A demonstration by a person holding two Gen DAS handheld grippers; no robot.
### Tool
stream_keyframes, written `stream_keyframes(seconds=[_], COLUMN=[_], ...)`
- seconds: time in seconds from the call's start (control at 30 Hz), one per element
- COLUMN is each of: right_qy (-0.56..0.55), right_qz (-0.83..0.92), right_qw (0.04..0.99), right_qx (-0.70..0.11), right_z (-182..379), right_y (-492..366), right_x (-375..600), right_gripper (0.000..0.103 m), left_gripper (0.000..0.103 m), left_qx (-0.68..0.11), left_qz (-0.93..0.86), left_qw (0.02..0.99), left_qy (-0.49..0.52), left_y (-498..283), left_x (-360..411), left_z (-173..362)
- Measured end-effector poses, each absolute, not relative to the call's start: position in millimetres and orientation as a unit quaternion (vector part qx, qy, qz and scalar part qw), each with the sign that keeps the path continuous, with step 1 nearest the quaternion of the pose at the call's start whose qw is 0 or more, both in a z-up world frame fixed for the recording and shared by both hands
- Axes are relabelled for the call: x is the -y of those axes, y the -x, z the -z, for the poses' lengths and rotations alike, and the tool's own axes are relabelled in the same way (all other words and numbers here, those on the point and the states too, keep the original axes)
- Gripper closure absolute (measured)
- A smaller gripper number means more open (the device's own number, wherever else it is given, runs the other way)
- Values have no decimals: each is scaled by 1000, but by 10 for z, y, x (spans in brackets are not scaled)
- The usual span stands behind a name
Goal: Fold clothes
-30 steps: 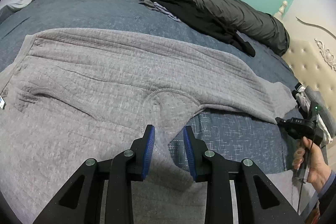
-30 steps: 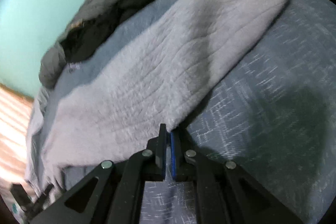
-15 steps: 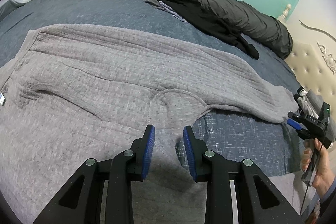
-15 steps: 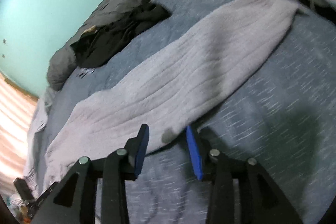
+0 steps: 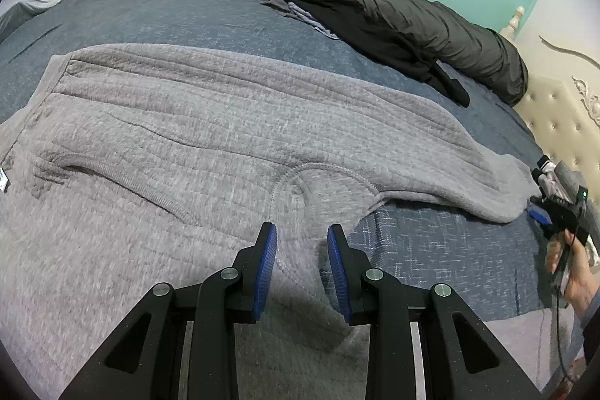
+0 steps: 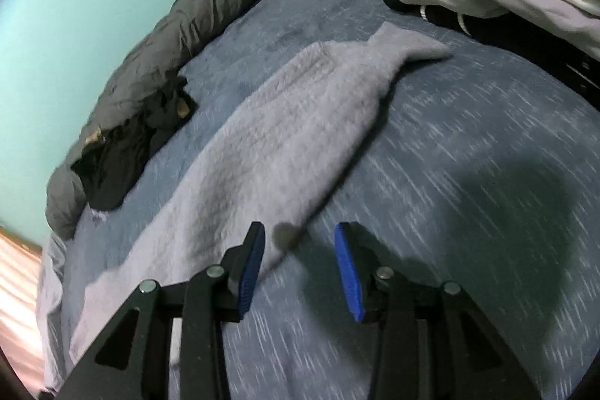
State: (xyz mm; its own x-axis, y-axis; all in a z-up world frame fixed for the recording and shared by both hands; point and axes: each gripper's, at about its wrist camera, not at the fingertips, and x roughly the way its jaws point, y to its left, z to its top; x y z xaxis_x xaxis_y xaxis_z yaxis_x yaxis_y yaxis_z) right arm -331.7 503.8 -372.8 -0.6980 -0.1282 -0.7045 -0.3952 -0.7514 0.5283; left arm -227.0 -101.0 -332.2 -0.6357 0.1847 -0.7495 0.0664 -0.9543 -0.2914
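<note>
Sweatpants [image 5: 195, 137] lay flat on the bed [image 5: 168, 14], crotch between your left claw's [image 5: 302, 261] parted jaws, leg running ahead of your empty, wide right claw [image 6: 300, 261].

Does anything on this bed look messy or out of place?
The grey sweatpants lie spread flat, only lightly wrinkled. What stands out is the black garment slumped in a crumpled heap against the dark rolled duvet, with a bit of lilac cloth poking out beneath. Nothing looks spilled or damaged.
</note>
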Motion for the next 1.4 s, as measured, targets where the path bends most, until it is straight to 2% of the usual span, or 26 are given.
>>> stream_keyframes(seconds=[0.1, 0.13, 0.17, 0.2, 0.37, 0.43, 0.5, 0.53, 0.6, 0.63, 0.67, 0.8, 0.97, 1.13, 1.4], right_qy=[382, 386, 389, 389, 373, 396, 417, 424, 439, 445, 439, 400, 392, 429, 452], right_qz=[-853, -854, -854, -857, -880, -875, -868, -867, -863, -861, -865, -889, -915, -901, -885], right_qw=[66, 68, 70, 69, 102, 106, 107, 113, 125, 131, 142, 167, 35, -61, -111], right_qx=[-349, -343, -337, -332, -277, -256, -247, -237, -217, -208, -197, -148, -88, -29, 19], right_z=[3745, 3735, 3724, 3684, 3383, 3439, 3497, 3500, 3506, 3506, 3436, 3094, 2866, 2937, 3122], right_y=[3458, 3490, 3520, 3497, 3265, 3240, 3253, 3254, 3257, 3257, 3219, 3123, 3478, 4029, 4482], right_x=[-5099, -5100, -5101, -5125, -5221, -5261, -5239, -5218, -5174, -5152, -5133, -4997, -4338, -3517, -2563], right_gripper=[64, 72, 94, 99, 100, 100, 100, 96, 80, 65, 61, 61, 61, 61, 61], left_gripper=[72, 72, 72, 72, 72, 72, 72, 72, 72, 72, 72, 72, 72, 72, 72], left_qx=[142, 141, 142, 142, 147, 148, 150, 153, 157, 159, 158, 158, 159, 163, 163], left_qz=[-893, -893, -892, -892, -892, -892, -891, -891, -891, -891, -891, -892, -892, -891, -890], left_qw=[31, 30, 30, 30, 30, 32, 33, 34, 33, 32, 32, 31, 25, 17, 13], left_qy=[426, 427, 427, 428, 427, 426, 426, 426, 425, 424, 424, 423, 422, 423, 426], left_y=[2280, 2284, 2288, 2292, 2277, 2274, 2281, 2282, 2291, 2295, 2298, 2306, 2314, 2321, 2369], left_x=[999, 998, 999, 998, 1004, 1011, 1026, 1036, 1058, 1069, 1074, 1095, 1134, 1218, 1274], left_z=[3333, 3339, 3346, 3350, 3340, 3336, 3334, 3331, 3328, 3324, 3321, 3313, 3305, 3329, 3378])
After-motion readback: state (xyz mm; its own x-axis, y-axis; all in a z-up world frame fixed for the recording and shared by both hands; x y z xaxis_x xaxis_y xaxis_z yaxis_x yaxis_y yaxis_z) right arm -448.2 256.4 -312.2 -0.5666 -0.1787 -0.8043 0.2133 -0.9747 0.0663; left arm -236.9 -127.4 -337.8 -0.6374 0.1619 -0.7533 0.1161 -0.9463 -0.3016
